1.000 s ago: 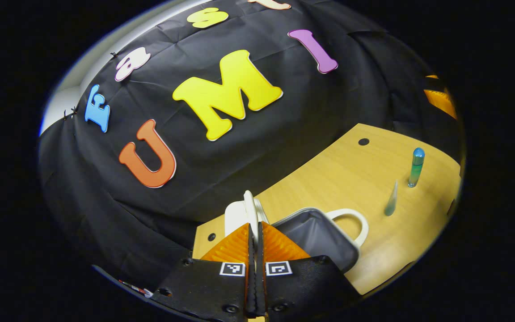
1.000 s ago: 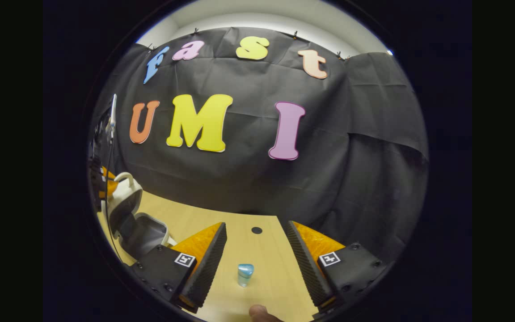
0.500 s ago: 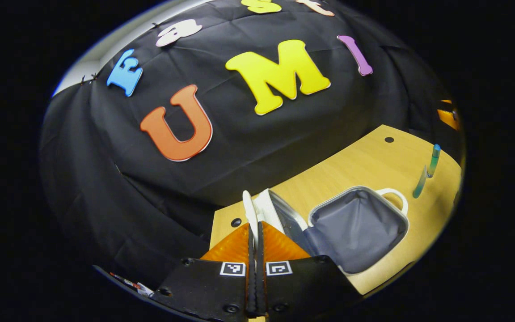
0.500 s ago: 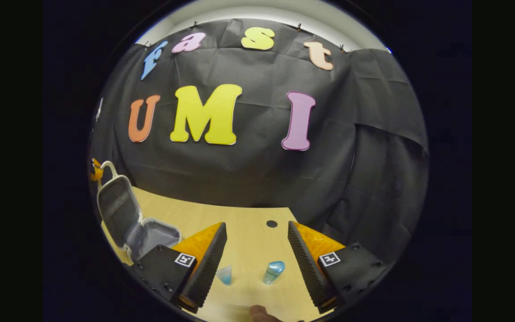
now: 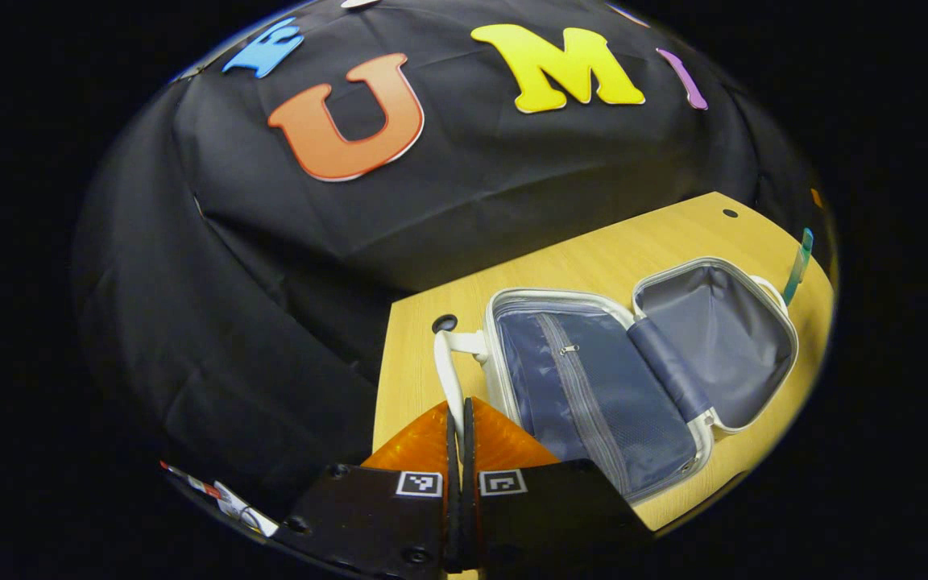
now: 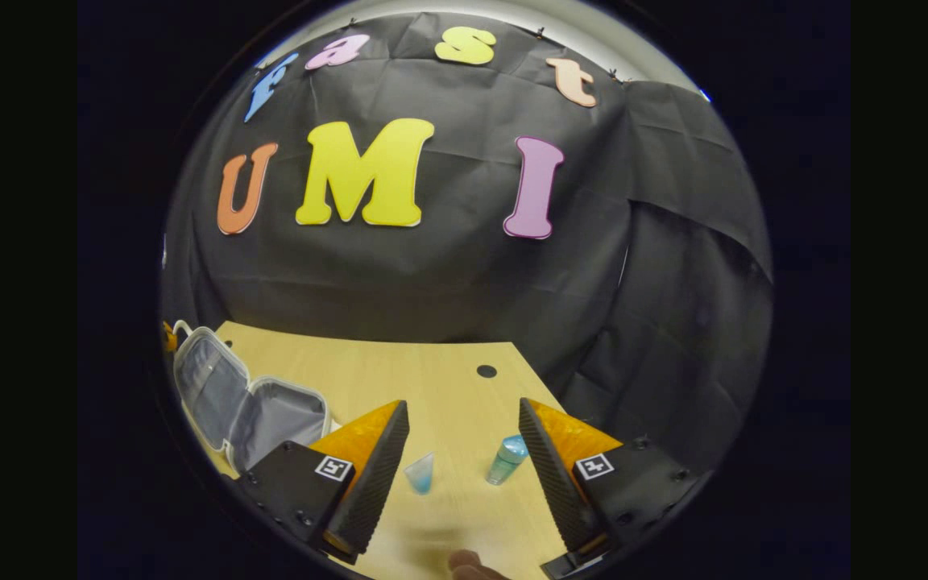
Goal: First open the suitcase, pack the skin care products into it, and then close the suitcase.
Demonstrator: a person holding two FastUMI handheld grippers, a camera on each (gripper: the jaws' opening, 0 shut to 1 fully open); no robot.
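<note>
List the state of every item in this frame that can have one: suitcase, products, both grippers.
suitcase: open, both halves lying flat on the table, nothing packed inside yet.
zip pocket in the near half: zipped shut.
left gripper: shut on the suitcase handle.
right gripper: open, holding nothing.
blue-capped bottle: upright on the table, between the right fingers, untouched.
small clear tube: standing on the table, untouched.

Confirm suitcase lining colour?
Grey-blue fabric lining inside the white-shelled suitcase, with a zipped panel on one half; it shows best in the left gripper view.
</note>
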